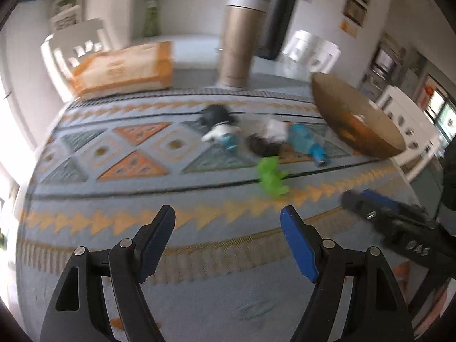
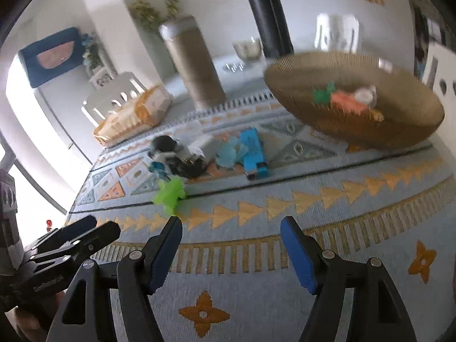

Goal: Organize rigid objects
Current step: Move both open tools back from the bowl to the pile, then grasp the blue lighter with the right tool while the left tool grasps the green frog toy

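Left wrist view: both claws, left claw point(image 1: 228, 213) and right claw point(image 2: 230, 225), hover released above patterned cloth point(image 1: 114, 213).

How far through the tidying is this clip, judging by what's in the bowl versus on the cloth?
Partly done. The brown bowl already holds a few small items, including a green piece and an orange one. Nothing is in hand: the left hand-held gripper and right hand-held gripper are both open. Left on the cloth: the green toy, the blue block and a blurred cluster beside them.
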A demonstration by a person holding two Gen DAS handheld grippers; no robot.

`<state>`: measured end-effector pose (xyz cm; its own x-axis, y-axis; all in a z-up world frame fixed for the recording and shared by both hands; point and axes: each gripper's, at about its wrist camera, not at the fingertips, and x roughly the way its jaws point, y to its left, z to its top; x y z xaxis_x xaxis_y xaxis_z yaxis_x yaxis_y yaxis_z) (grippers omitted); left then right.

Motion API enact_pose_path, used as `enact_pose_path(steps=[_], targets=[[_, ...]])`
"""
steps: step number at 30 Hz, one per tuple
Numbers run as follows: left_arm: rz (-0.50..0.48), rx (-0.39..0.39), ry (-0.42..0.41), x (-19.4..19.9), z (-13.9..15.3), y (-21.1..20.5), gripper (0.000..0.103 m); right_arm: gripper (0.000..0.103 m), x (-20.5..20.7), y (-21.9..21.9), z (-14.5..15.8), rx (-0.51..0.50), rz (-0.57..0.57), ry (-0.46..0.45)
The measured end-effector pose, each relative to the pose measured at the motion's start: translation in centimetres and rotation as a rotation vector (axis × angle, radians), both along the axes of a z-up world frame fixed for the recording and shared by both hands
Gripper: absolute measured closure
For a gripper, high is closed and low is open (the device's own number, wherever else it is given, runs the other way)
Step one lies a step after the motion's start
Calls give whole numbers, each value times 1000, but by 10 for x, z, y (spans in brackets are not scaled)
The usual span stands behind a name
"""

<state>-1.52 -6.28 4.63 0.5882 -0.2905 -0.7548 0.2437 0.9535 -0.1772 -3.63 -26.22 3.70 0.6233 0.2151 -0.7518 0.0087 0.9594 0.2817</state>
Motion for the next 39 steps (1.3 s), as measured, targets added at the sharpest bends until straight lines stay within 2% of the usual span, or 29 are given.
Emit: enact_pose_path(steps=[1, 4, 7, 10, 11, 12, 14, 17, 19, 20, 21, 26, 30, 35, 39], targets=[[-19, 13, -14, 3, 2, -8, 28, 33, 6, -4, -1, 22, 1, 47], [-62, 74, -26, 19, -4, -33, 28, 33, 19, -11, 5, 34, -8, 97], [-82, 82, 8, 37, -20, -48, 33, 33, 38, -8, 11, -54, -8, 96], [-92, 84, 30, 46, -32, -54, 46, 41, 56, -10, 3, -60, -3, 122], [-92, 84, 30, 47, -33, -54, 55, 44, 62, -11, -1, -58, -1, 131], [-93, 88, 17, 46, -32, -54, 71, 48, 67, -12, -6, -63, -4, 139], [-116, 60, 16, 44, -31, -52, 72, 50, 77, -11, -15, -75, -5, 150], [-105, 67, -3, 40, -29, -52, 72, 52, 86, -1, -17, -137, 2, 110], [-103, 64, -25, 37, -26, -52, 72, 60, 89, 7, -19, -210, -7, 89], [-103, 59, -37, 35, -25, -51, 72, 75, 90, 13, -21, -270, -6, 77], [-102, 51, -51, 33, -23, -49, 72, 79, 91, 15, -21, -292, 1, 70], [-71, 5, -87, 27, -17, -37, 72, 79, 69, 13, -18, -278, 10, 80], [-48, -4, -93, 28, -16, -34, 72, 79, 19, 7, -13, -257, 2, 91], [-26, 45, -106, 19, -15, -38, 72, 79, -23, 3, -13, -270, 26, 100], [-18, 80, -146, -2, -12, -38, 72, 78, -34, -11, -13, -200, 41, 79]])
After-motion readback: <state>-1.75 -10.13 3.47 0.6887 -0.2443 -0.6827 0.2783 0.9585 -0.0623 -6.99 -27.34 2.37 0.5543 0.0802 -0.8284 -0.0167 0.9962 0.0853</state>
